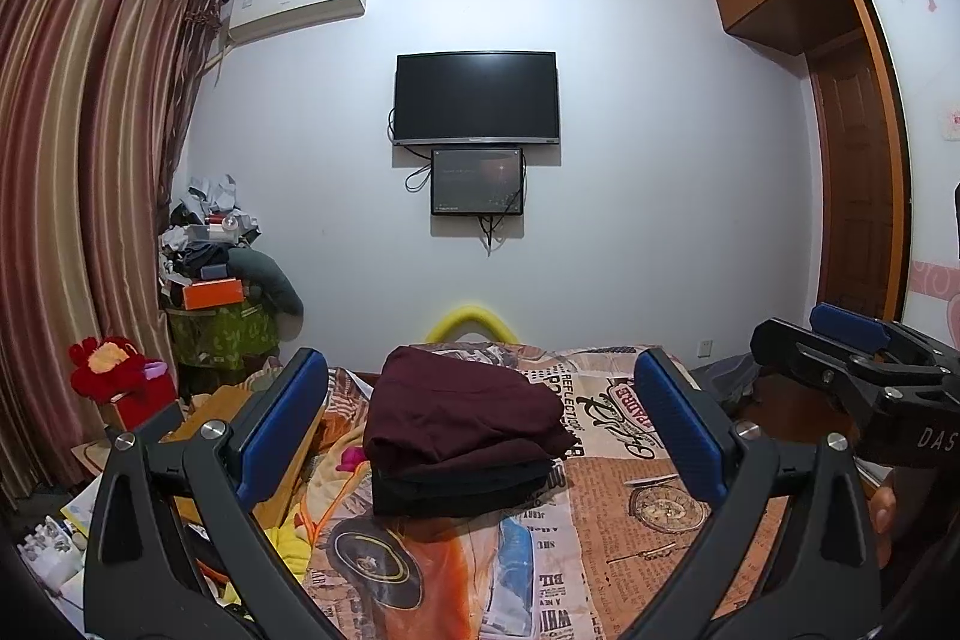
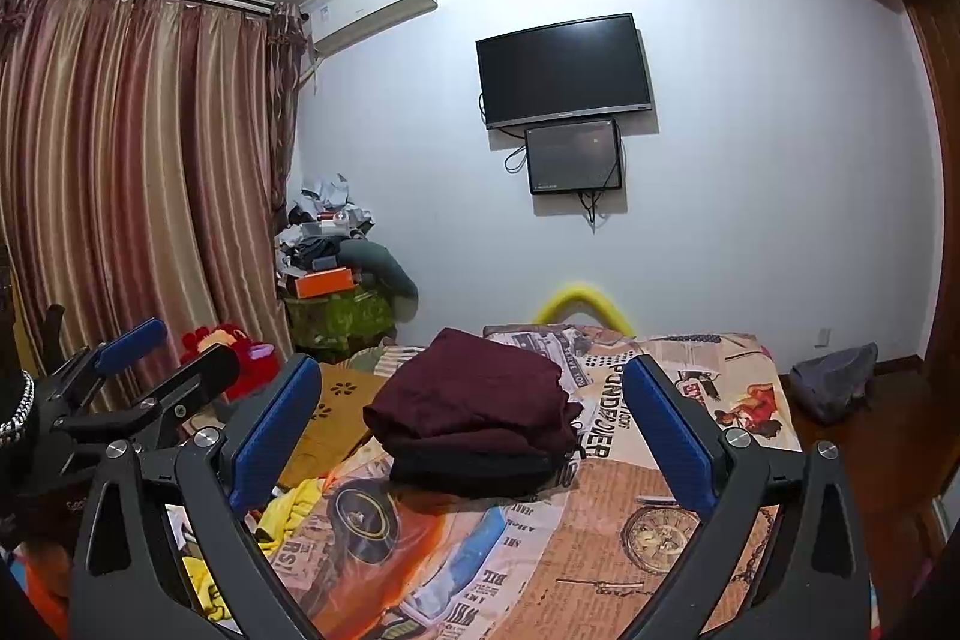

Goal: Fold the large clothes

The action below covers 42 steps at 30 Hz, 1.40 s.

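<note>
Left wrist view: maroon garment [image 1: 459, 409] folded, stacked on folded black garment [image 1: 462, 487], mid-bed on printed bedsheet [image 1: 648, 532] | my left gripper [image 1: 480, 436] spread wide, holding nothing | my right gripper [image 2: 474, 433] likewise released, empty | stack neat, edges roughly squared.

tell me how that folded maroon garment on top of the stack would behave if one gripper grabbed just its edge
The maroon garment looks soft, its folds sagging, so it would probably droop and unfold. It lies loose on a black garment, so a push may slide it off. Both the left gripper and right gripper are open.
</note>
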### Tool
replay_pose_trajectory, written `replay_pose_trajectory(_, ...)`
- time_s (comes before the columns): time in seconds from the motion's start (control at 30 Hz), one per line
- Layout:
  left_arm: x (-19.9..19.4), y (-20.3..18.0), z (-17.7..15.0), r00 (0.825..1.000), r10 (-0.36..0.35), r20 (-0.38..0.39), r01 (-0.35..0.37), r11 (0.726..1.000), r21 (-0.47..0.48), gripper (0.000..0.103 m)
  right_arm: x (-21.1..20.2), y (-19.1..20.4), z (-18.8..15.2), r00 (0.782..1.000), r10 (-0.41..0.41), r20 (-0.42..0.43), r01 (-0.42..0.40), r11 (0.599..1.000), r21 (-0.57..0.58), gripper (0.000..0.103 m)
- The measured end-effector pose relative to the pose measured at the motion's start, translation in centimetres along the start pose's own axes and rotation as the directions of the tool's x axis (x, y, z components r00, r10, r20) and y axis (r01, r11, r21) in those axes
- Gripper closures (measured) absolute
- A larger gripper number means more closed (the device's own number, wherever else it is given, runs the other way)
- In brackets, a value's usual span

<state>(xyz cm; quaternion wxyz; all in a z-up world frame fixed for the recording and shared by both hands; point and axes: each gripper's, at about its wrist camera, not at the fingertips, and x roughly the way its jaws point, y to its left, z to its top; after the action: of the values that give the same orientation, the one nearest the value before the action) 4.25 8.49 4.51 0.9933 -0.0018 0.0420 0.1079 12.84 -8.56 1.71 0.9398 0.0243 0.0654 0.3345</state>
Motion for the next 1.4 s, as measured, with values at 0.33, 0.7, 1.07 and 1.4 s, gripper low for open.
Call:
replay_pose_trajectory(0.33,0.2,0.1,0.1,1.0,-0.008,-0.003,0.008,1.0,0.005,0.0,-0.1,0.0,0.2,1.0,0.0,0.001,0.0,1.0,0.003,0.003)
replay_pose_trajectory(0.7,0.6,0.2,0.1,0.999,-0.036,-0.021,0.036,0.999,-0.008,0.0,-0.1,0.1,0.2,1.0,-0.002,0.003,0.002,1.0,-0.005,0.002)
replay_pose_trajectory(1.07,1.0,0.2,0.0,0.998,-0.047,-0.035,0.047,0.999,-0.02,0.0,-0.4,0.1,0.4,1.0,-0.011,0.016,0.011,1.0,-0.009,0.002)
replay_pose_trajectory(1.4,1.1,0.1,-0.2,0.998,-0.049,-0.037,0.048,0.999,-0.026,0.0,-0.4,0.0,0.5,1.0,-0.017,0.022,0.017,1.0,-0.004,0.001)
